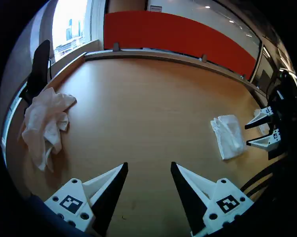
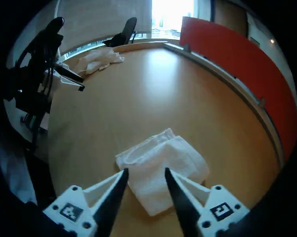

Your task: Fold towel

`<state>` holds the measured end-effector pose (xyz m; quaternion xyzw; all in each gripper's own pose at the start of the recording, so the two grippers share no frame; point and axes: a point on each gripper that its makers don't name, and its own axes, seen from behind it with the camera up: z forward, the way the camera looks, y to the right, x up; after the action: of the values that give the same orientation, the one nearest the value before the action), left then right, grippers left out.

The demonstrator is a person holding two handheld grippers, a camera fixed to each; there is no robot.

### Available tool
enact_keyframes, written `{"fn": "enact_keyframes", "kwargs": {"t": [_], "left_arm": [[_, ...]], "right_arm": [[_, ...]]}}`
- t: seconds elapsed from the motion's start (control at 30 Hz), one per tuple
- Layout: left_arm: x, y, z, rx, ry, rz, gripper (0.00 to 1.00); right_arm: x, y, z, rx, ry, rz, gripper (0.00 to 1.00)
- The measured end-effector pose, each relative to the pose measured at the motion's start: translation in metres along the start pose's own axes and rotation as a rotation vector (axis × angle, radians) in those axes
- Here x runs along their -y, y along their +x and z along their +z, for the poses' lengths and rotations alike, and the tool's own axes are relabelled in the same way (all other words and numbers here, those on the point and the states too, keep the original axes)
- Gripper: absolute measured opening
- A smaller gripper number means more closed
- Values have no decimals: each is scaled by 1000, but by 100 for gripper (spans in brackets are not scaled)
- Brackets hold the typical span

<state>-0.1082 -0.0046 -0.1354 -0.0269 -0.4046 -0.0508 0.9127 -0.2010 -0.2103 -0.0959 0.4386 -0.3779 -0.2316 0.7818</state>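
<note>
A folded white towel [image 2: 168, 154] lies flat on the wooden table [image 2: 148, 91], directly in front of my right gripper [image 2: 146, 170]. That gripper is open, its tips over the towel's near edge with nothing pinched. In the left gripper view the same folded towel [image 1: 228, 136] lies at the right, with the right gripper [image 1: 247, 135] just beside it. A crumpled white towel [image 1: 46, 126] lies in a heap at the table's left edge, well left of my left gripper [image 1: 149, 165], which is open over bare wood. From the right gripper view, the crumpled towel [image 2: 99, 59] lies far off, beyond the left gripper [image 2: 82, 84].
A red partition [image 1: 180, 35] runs along the table's far side behind a raised rail. A black chair [image 1: 40, 69] stands by the window near the crumpled towel. The table's curved edge [image 2: 53, 158] drops off at the left of the right gripper view.
</note>
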Motion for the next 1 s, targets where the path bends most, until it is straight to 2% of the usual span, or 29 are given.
{"fn": "enact_keyframes", "kwargs": {"t": [0.07,0.1,0.5,1.0], "left_arm": [[0,1,1,0,-1,2,80],[-1,1,1,0,-2,3,80],[-5,5,4,-1,-10,13,80],[-10,5,4,3,-16,24,80]], "right_arm": [[-3,-1,-1,-1,-3,12,75],[-4,-1,-1,-1,-4,17,78],[-9,-13,-4,7,-18,37,78],[-12,-50,-9,51,-47,72,78]]}}
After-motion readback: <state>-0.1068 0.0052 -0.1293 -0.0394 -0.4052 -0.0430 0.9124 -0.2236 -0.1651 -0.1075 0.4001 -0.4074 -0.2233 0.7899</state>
